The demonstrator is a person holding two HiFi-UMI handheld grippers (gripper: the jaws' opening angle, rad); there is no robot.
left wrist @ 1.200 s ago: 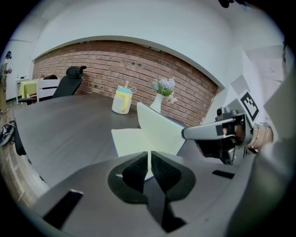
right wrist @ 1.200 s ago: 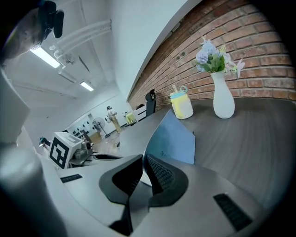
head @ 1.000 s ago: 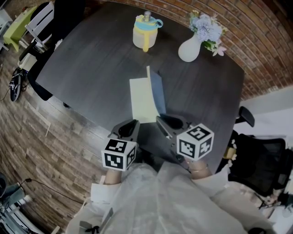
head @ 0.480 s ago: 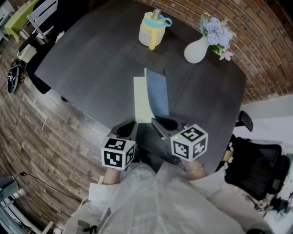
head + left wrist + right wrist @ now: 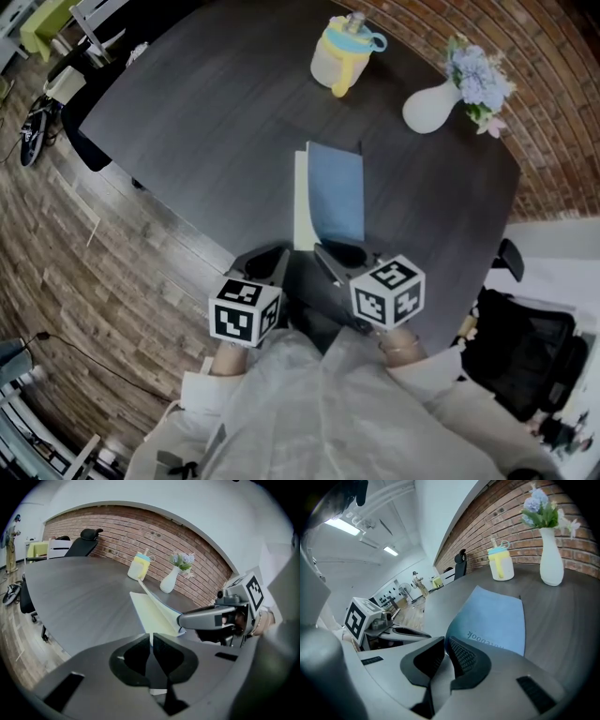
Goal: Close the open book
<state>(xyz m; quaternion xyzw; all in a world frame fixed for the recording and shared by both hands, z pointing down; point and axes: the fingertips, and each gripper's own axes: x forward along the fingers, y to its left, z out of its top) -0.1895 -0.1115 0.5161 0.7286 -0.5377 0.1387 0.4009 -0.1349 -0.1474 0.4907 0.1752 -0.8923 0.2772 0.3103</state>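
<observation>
The book (image 5: 335,192) lies on the dark table (image 5: 206,122) in front of me. Its blue cover (image 5: 494,618) slants low over the pale yellow pages (image 5: 152,613), and a strip of page (image 5: 299,202) shows at the left in the head view. My right gripper (image 5: 326,253) is shut on the cover's near edge, which curves up into its jaws (image 5: 446,641). My left gripper (image 5: 278,255) sits at the book's near left corner, shut, with a thin sliver of page between its tips (image 5: 151,638).
A yellow lidded cup (image 5: 342,58) and a white vase of flowers (image 5: 429,111) stand at the table's far side. The table's near edge runs just under my grippers. A black office chair (image 5: 530,347) is at the right, and more chairs (image 5: 84,23) are beyond the far left corner.
The blue cover has swung down from nearly upright to low over the pages, carried by the right gripper. Both grippers have sunk a little towards the table.
</observation>
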